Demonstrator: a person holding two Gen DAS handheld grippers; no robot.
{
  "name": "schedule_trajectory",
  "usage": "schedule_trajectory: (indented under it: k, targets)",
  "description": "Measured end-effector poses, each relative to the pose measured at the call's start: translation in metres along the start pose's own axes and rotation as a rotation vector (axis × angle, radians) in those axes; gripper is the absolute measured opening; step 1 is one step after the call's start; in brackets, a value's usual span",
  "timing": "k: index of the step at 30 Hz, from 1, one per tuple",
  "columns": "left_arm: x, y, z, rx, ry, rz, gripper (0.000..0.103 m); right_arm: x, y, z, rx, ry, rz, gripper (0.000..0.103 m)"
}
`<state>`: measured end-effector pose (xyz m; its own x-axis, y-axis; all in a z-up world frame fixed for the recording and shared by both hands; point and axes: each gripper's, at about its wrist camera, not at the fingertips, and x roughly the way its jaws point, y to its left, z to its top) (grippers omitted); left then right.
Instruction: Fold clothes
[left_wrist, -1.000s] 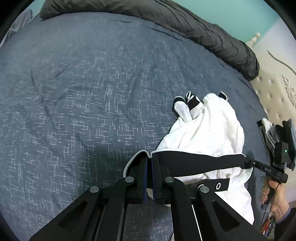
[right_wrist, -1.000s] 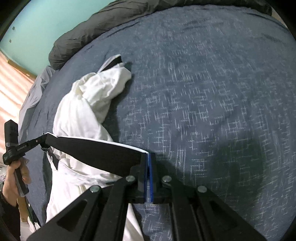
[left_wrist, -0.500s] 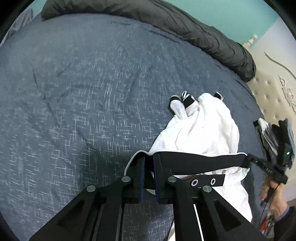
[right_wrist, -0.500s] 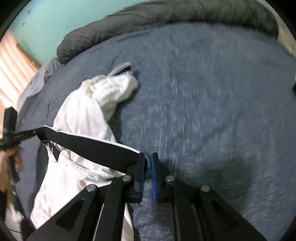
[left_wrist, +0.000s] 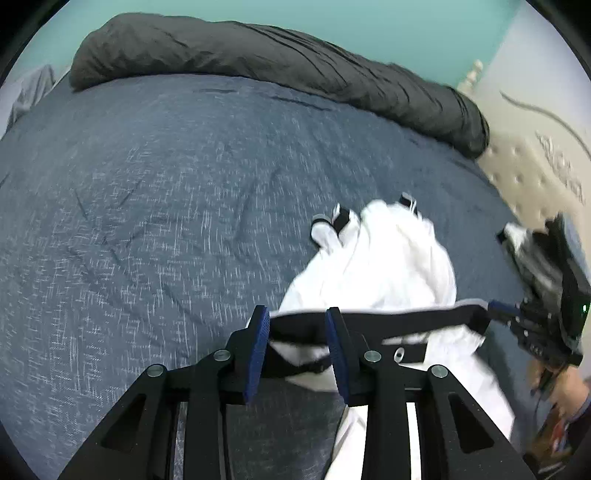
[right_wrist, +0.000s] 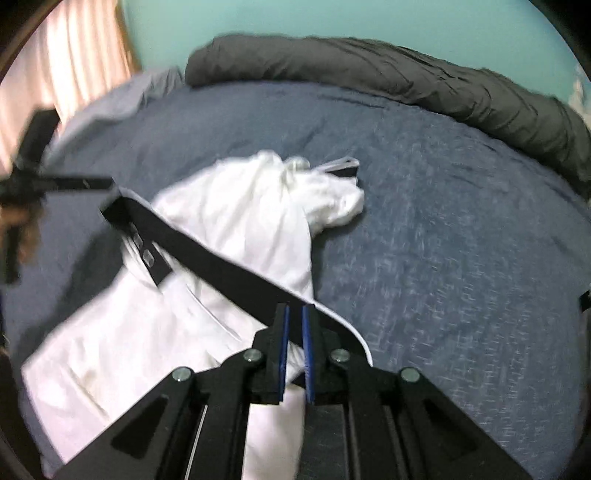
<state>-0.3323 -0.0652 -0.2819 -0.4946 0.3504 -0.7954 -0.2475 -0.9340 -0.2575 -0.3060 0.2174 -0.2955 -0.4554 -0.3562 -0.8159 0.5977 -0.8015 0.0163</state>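
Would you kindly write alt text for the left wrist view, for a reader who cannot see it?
The left gripper, jaws opening, straddles the black waistband of a white garment on a blue bedspread. The right gripper holds the band's other end at the frame's right edge. A dark grey duvet lies rolled along the far side.

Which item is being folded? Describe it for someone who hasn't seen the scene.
On the blue-grey bedspread, in front of the rolled dark grey duvet along the far edge, lies a crumpled white garment. It is the only white thing on the bed, and a broad black waistband with snap buttons runs across its near end.
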Motion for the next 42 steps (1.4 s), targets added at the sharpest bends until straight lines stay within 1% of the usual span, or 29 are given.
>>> schedule_trajectory:
  k: [2, 4, 5, 6, 7, 10, 12, 15, 17, 19, 25, 28, 31, 33, 36, 40, 42]
  targets:
    - [0.006, -0.003, -0.006, 0.028, 0.016, 0.015, 0.038, 0.011, -0.001, 0.000, -0.007, 0.015, -0.030, 0.008]
    - [0.013, -0.007, -0.010, 0.055, 0.028, 0.030, 0.041, 0.018, -0.001, -0.003, -0.010, 0.022, -0.072, 0.022]
    - [0.016, -0.009, -0.012, 0.071, 0.031, 0.039, 0.047, 0.020, -0.001, -0.003, -0.009, 0.025, -0.081, 0.038]
    - [0.020, -0.011, -0.013, 0.088, 0.034, 0.047, 0.050, 0.022, -0.002, -0.005, -0.006, 0.036, -0.072, 0.053]
    - [0.023, -0.013, -0.014, 0.101, 0.039, 0.053, 0.054, 0.024, -0.003, -0.007, -0.005, 0.046, -0.066, 0.057]
    - [0.034, -0.013, -0.015, 0.120, 0.057, 0.070, 0.054, 0.032, -0.001, -0.010, -0.028, 0.073, -0.097, 0.057]
    - [0.040, -0.012, -0.016, 0.131, 0.064, 0.079, 0.054, 0.036, -0.003, -0.011, -0.017, 0.079, -0.109, 0.057]
    - [0.046, -0.014, -0.017, 0.158, 0.069, 0.091, 0.054, 0.037, -0.009, -0.014, 0.008, 0.076, -0.090, 0.057]
    - [0.051, -0.015, -0.018, 0.176, 0.077, 0.095, 0.054, 0.040, -0.010, -0.018, 0.000, 0.082, -0.075, 0.057]
    - [0.053, -0.014, -0.018, 0.177, 0.077, 0.089, 0.054, 0.041, -0.009, -0.024, -0.017, 0.093, -0.073, 0.057]
    - [0.059, -0.010, -0.018, 0.184, 0.083, 0.075, 0.054, 0.047, -0.014, -0.030, -0.014, 0.088, -0.037, 0.057]
    - [0.063, -0.003, -0.019, 0.154, 0.087, 0.061, 0.053, 0.053, -0.017, -0.034, 0.010, 0.110, -0.014, 0.057]
    - [0.066, 0.000, -0.019, 0.139, 0.084, 0.052, 0.050, 0.054, -0.021, -0.036, 0.050, 0.096, 0.001, 0.054]
    - [0.067, 0.003, -0.019, 0.129, 0.082, 0.047, 0.050, 0.053, -0.018, -0.035, 0.041, 0.092, -0.007, 0.051]
    - [0.063, 0.003, -0.018, 0.111, 0.070, 0.044, 0.050, 0.048, -0.013, -0.033, 0.025, 0.090, -0.031, 0.051]
    - [0.046, 0.001, -0.017, 0.102, 0.036, 0.045, 0.050, 0.021, -0.009, -0.033, 0.048, 0.004, -0.078, 0.052]
    - [0.035, -0.003, -0.021, 0.112, 0.011, 0.052, 0.050, 0.001, -0.005, -0.035, 0.031, -0.059, -0.105, 0.052]
